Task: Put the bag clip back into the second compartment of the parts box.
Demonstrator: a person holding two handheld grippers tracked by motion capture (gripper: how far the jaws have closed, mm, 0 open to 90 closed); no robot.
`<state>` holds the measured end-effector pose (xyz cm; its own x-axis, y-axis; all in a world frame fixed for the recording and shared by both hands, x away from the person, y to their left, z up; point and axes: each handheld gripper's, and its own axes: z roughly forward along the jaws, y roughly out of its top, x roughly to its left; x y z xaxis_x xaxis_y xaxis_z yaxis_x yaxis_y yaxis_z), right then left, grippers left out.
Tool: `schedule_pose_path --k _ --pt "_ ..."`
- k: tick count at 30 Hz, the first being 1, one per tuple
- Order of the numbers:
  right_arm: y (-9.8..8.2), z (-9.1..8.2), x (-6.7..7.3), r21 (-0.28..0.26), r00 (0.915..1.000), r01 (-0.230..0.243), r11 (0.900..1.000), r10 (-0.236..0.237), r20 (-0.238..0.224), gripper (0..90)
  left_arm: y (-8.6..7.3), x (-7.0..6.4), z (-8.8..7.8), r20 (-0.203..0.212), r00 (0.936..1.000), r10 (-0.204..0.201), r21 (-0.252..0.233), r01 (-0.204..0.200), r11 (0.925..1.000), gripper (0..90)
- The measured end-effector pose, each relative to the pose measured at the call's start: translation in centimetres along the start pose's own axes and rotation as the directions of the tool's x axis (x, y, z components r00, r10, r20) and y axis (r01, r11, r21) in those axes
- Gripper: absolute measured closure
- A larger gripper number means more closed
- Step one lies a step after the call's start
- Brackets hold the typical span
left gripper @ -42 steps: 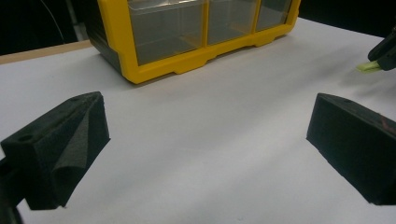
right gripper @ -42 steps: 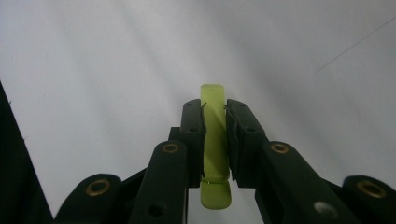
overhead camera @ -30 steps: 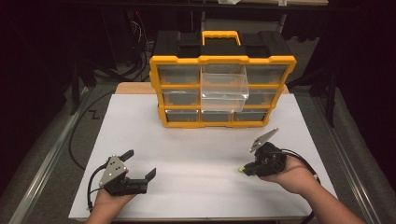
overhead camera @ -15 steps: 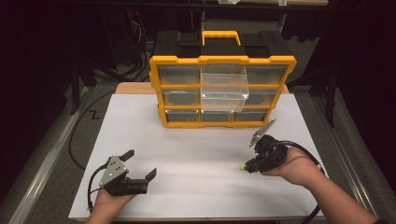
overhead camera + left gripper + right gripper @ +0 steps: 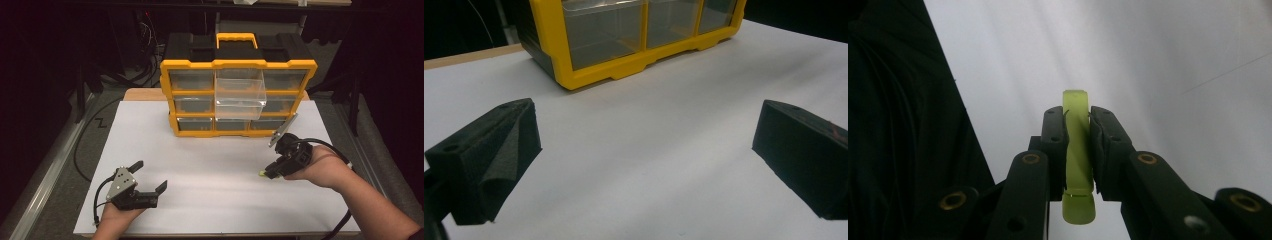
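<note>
High view: a white table (image 5: 210, 165) lit against a dark room, with a person's two forearms coming in from the near edge, each hand holding a two-jaw gripper.

At the far middle of the table stands a yellow and black organiser box (image 5: 239, 85) with clear drawers in three rows. One clear drawer (image 5: 240, 97) in the top middle is pulled out toward the near side and juts over the rows below it. A yellow carry handle (image 5: 238, 39) sits on top of the box.

Near right, the right gripper (image 5: 263, 173) is held above the table, pointing left, clear of the box. Its jaws are closed tight on a small yellow-green piece (image 5: 1077, 150), thin and strap-like, which stands between the pads with its ends poking out beyond them. In the right gripper view the piece is clamped upright against the white surface.

Near left, the left gripper (image 5: 150, 176) rests low by the table's near edge, well apart from the box and from the other hand. Its jaws stand wide apart with nothing between them; the left gripper view shows bare white table between the two black pads (image 5: 494, 160) and the box's bottom drawers beyond.

Nothing lies on the table between the right gripper and the open drawer.
</note>
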<state>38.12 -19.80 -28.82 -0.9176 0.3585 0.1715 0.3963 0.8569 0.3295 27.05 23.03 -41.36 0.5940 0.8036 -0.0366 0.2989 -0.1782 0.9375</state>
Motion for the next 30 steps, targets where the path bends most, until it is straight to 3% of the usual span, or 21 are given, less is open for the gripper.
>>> schedule_pose_path --k 30 --pt "4.3 -7.5 1.2 0.009 0.9971 0.061 0.998 -0.062 0.045 79.2 0.0 0.0 -0.2 -0.001 1.0 0.003 -0.003 -0.003 1.0 0.2"
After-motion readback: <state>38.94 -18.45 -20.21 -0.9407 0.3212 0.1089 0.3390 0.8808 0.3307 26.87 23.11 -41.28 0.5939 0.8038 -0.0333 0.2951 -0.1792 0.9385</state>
